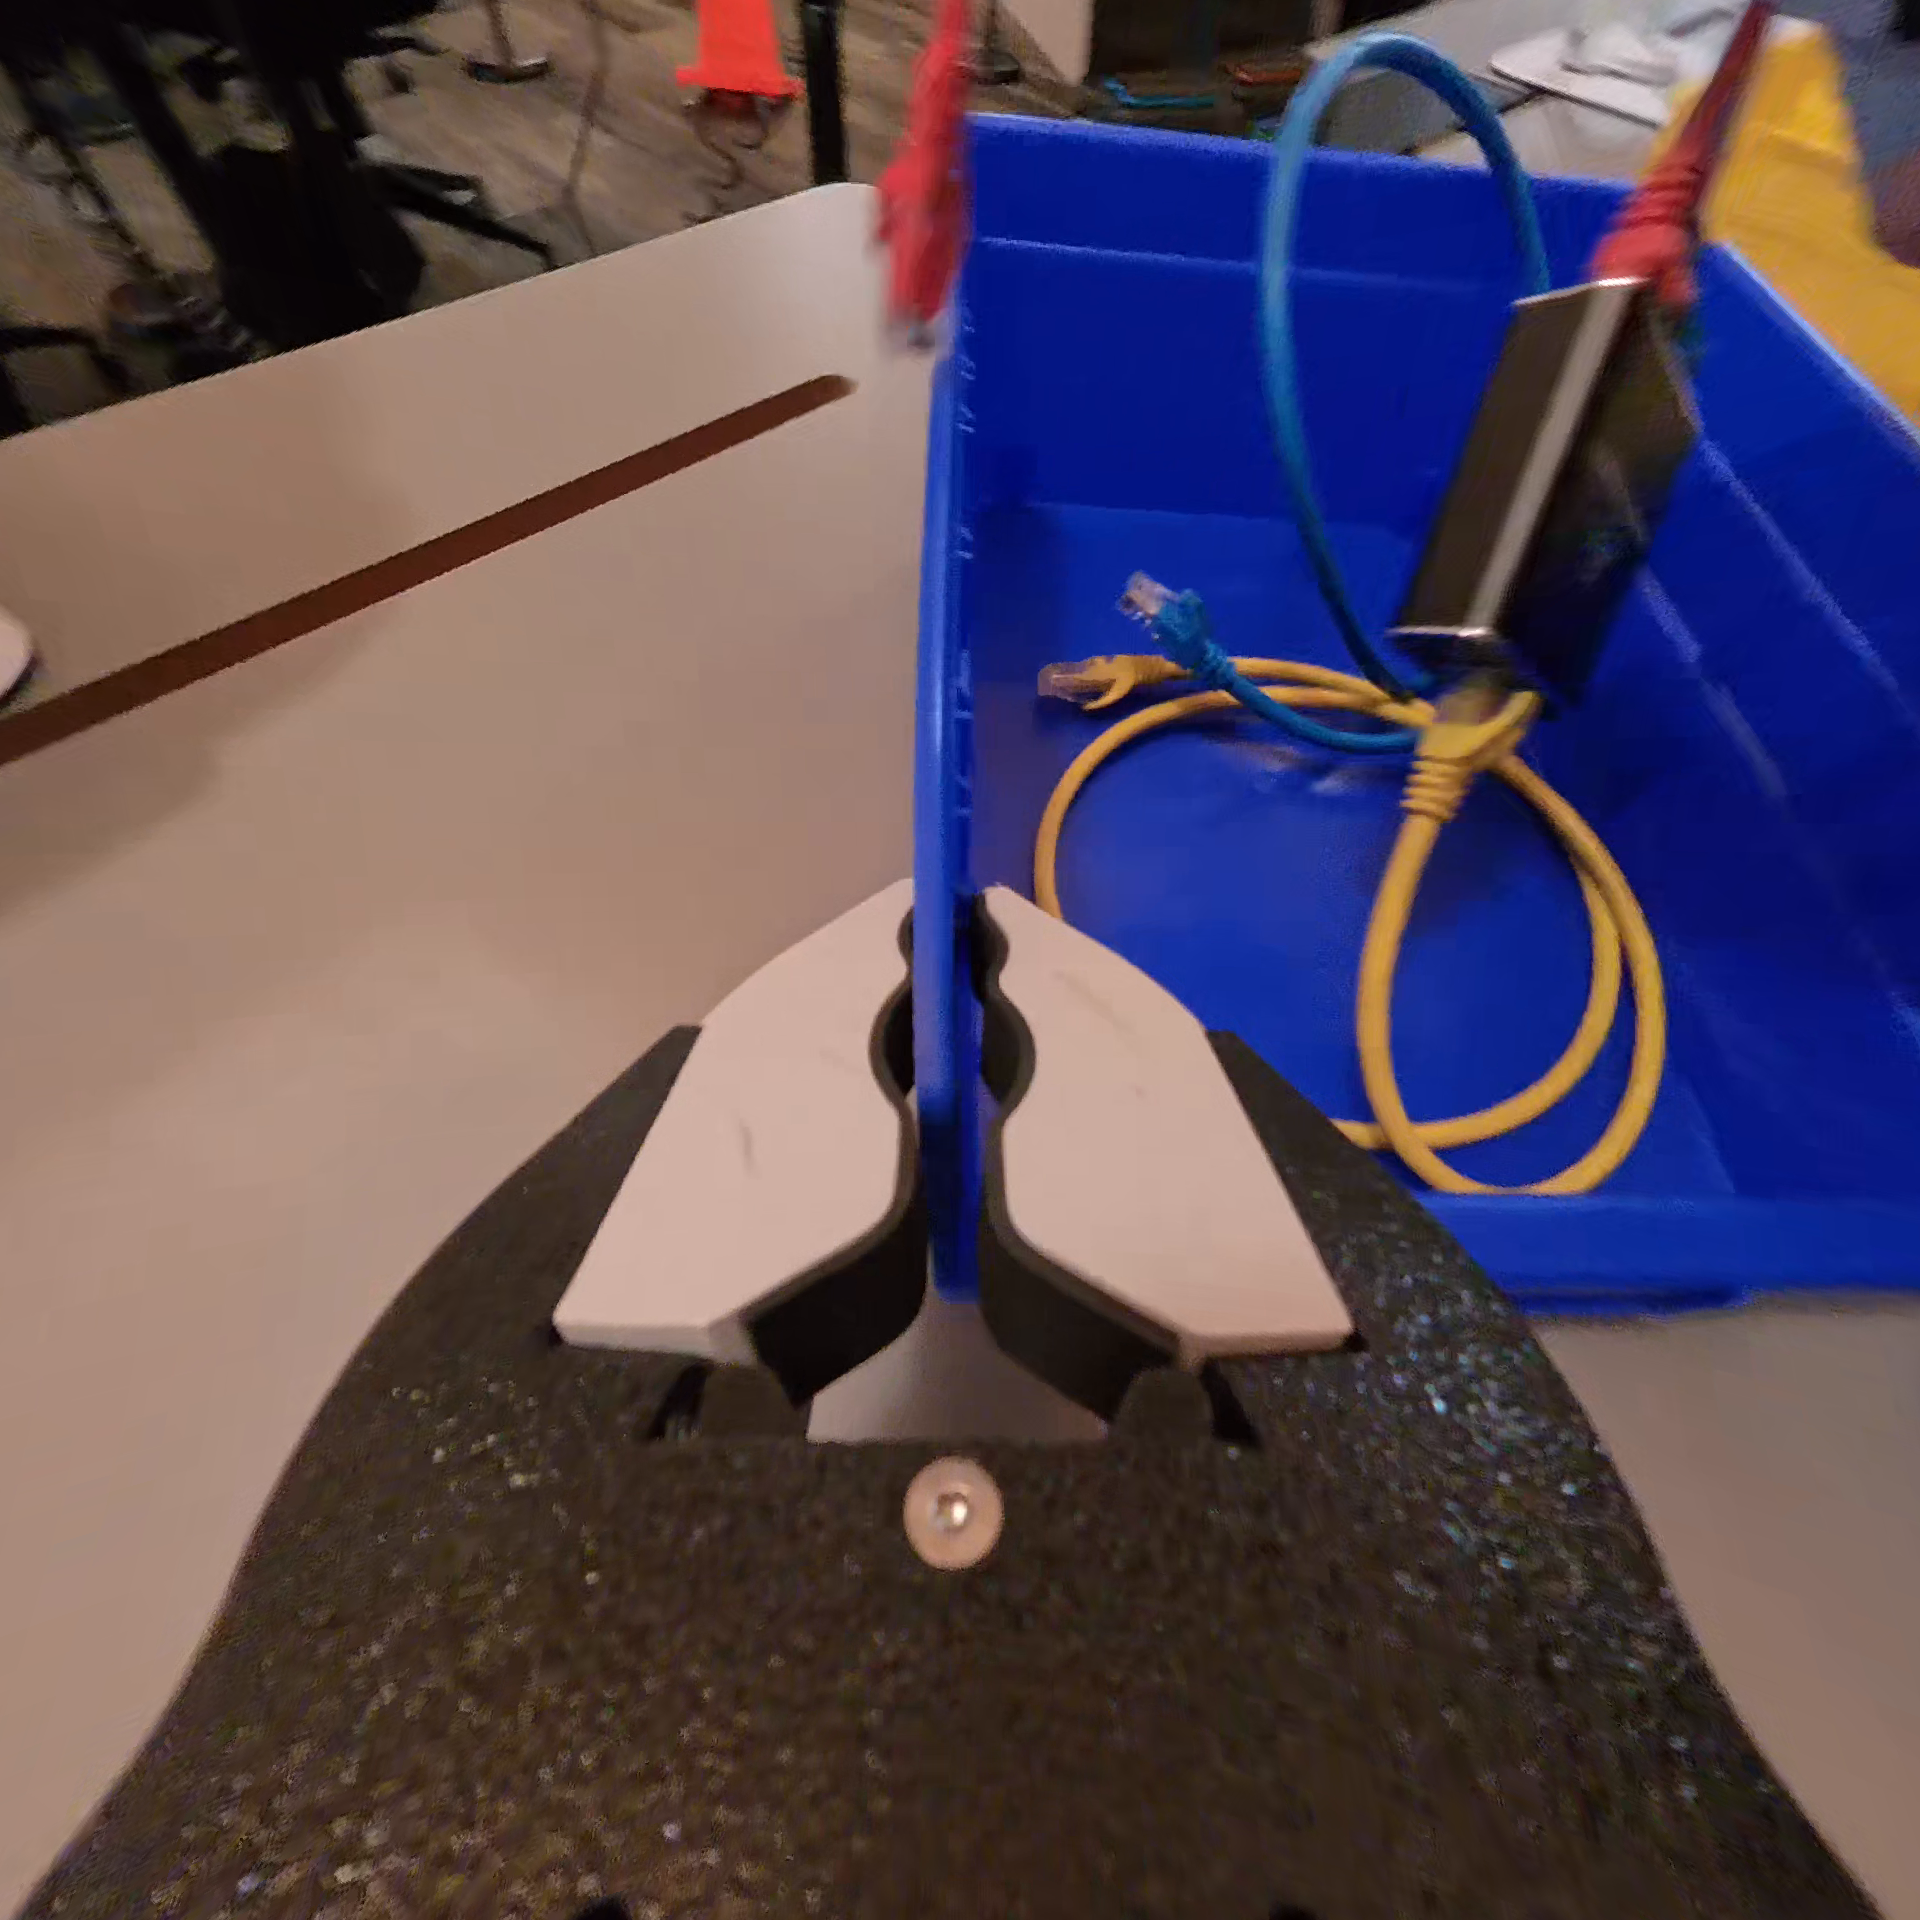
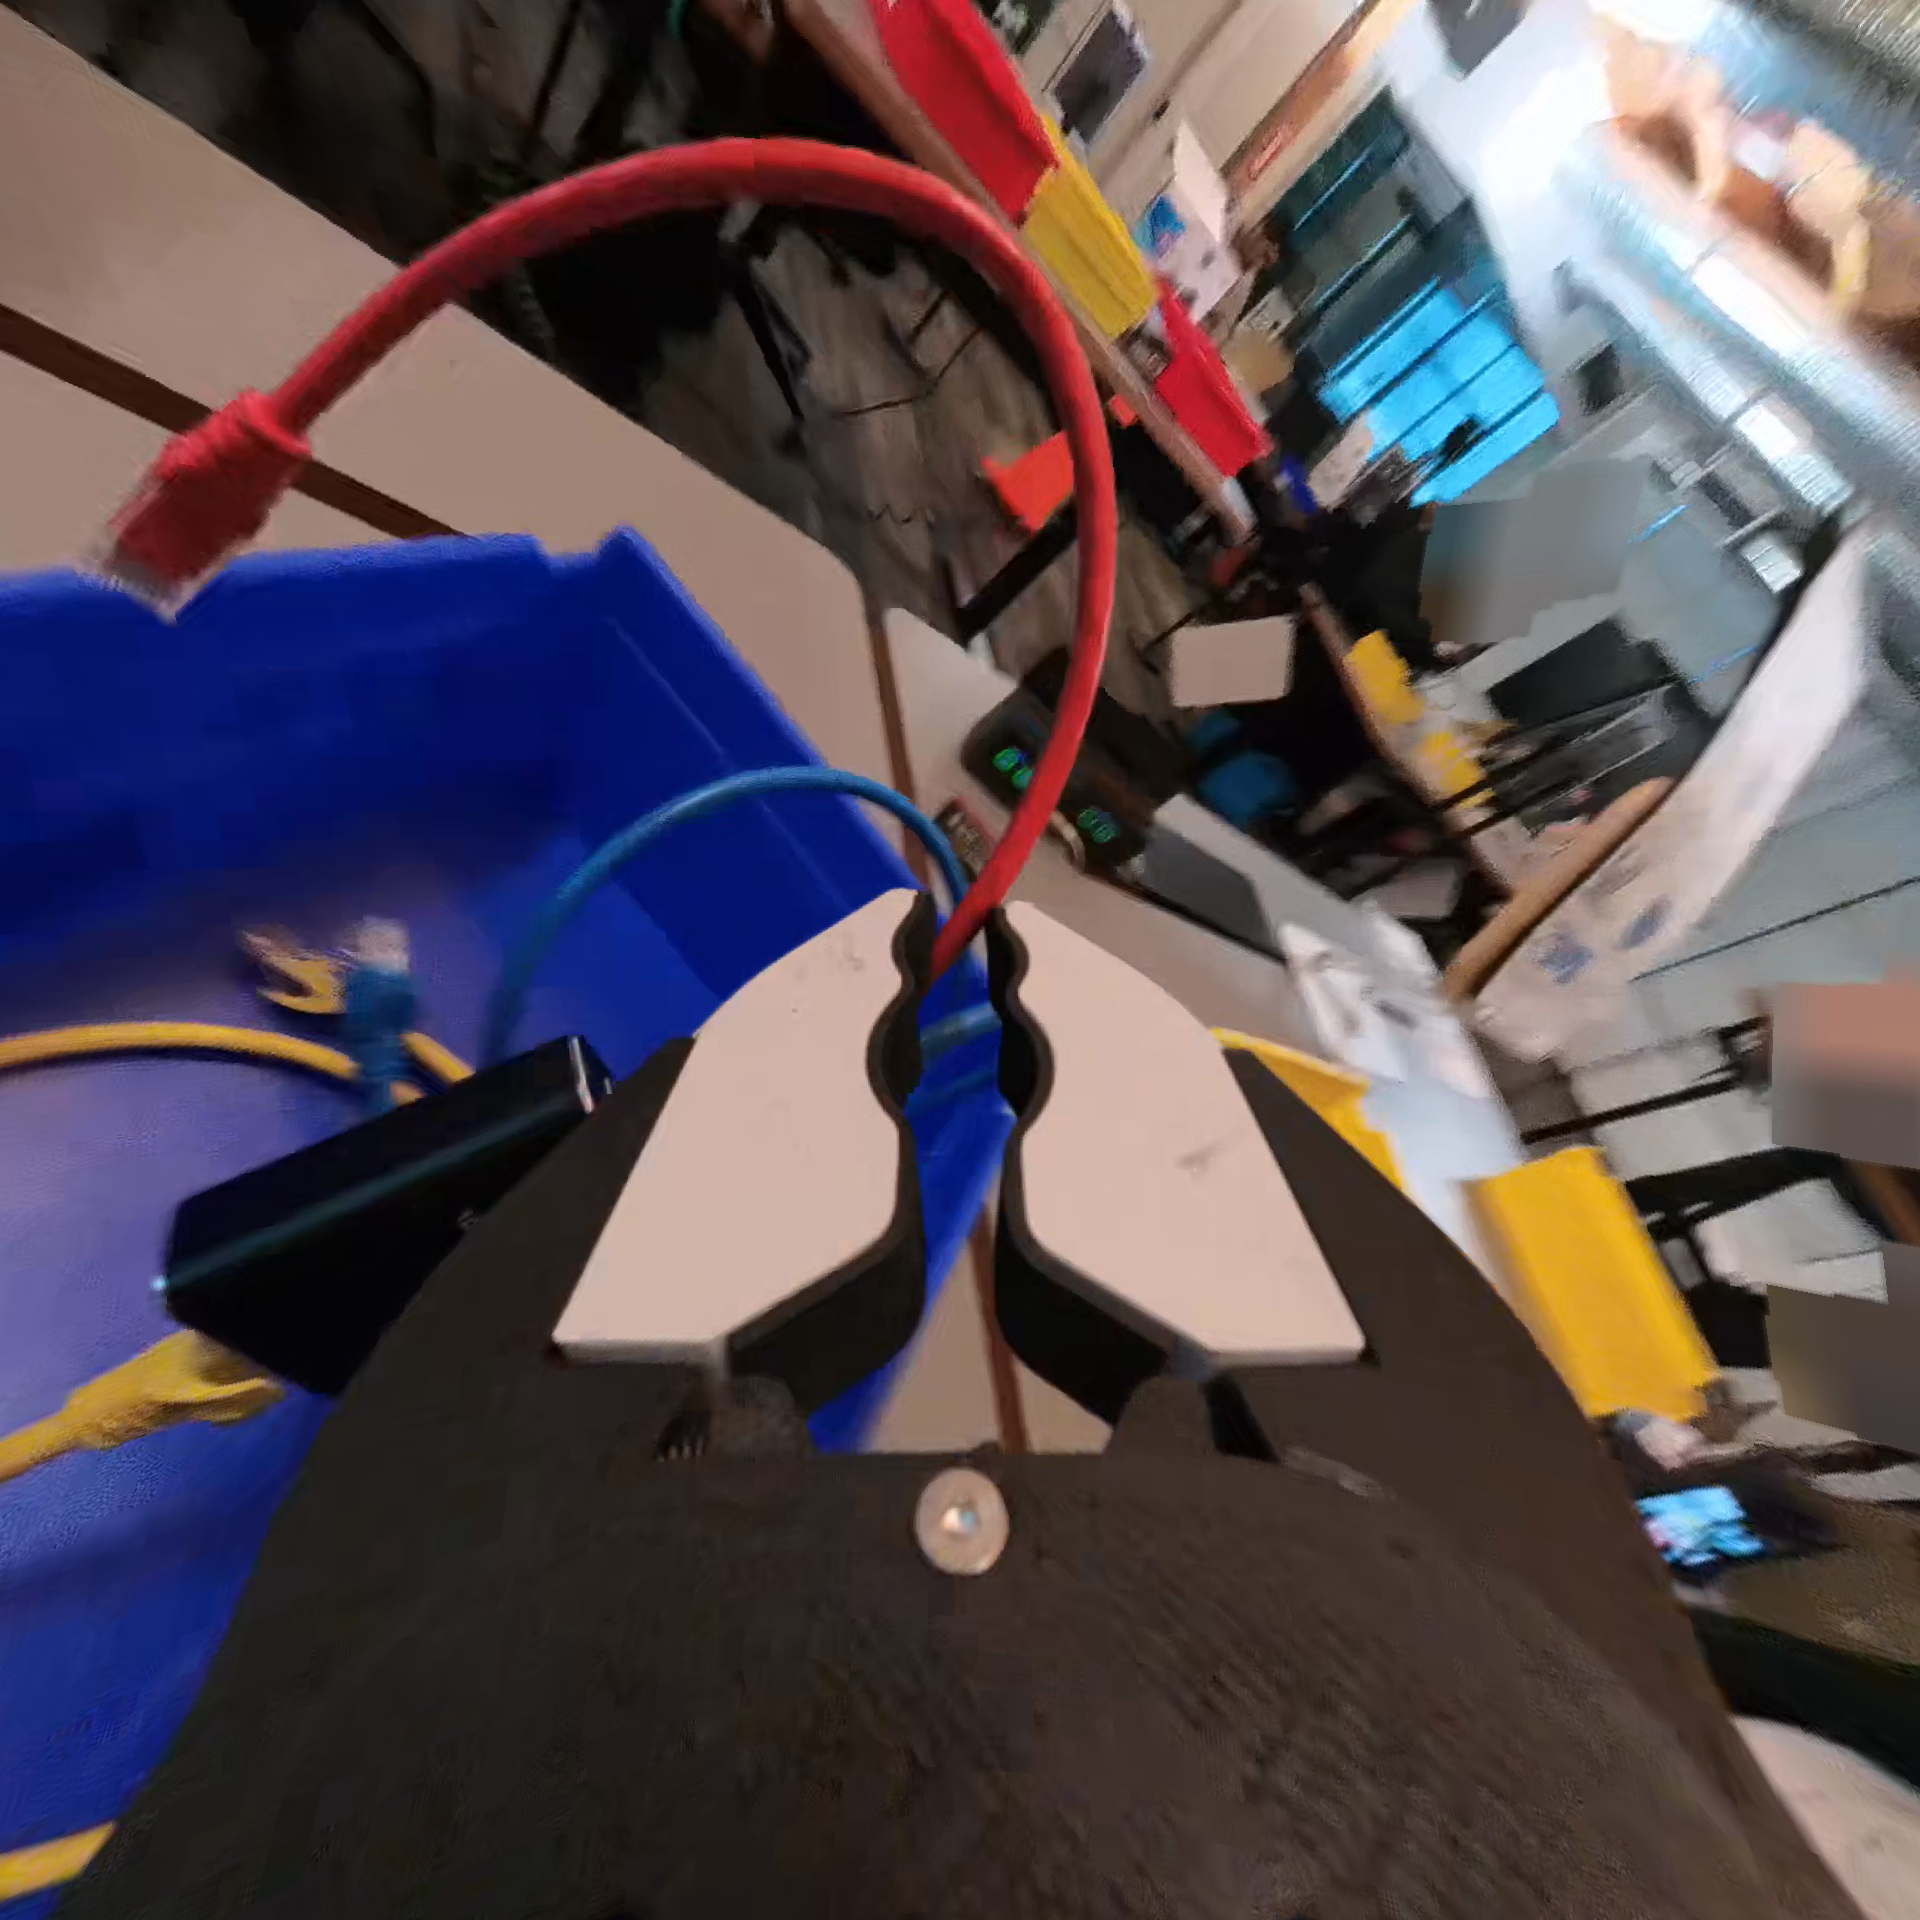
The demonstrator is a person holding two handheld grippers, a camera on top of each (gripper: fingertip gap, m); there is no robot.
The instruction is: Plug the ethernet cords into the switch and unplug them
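Observation:
My left gripper (image 1: 951, 904) is shut on the left wall of a blue bin (image 1: 940, 623). A black switch (image 1: 1538, 488) hangs tilted above the bin floor from a red cord (image 1: 1652, 239). The red cord's free plug (image 1: 920, 218) dangles over the bin's far corner. A yellow cord (image 1: 1507, 1039) and a blue cord (image 1: 1288, 312) each have one end at the switch's lower end and a loose plug in the bin. My right gripper (image 2: 961, 914) is shut on the red cord (image 2: 1091, 520), which arches to its free plug (image 2: 197, 499). The switch (image 2: 384, 1195) hangs to its left.
The bin (image 2: 416, 675) stands on a grey table (image 1: 416, 831) with a long dark slot (image 1: 416, 561). A yellow bin (image 2: 1590, 1278) sits right of the blue one. An orange cone (image 1: 732, 52) and cluttered benches lie beyond the table.

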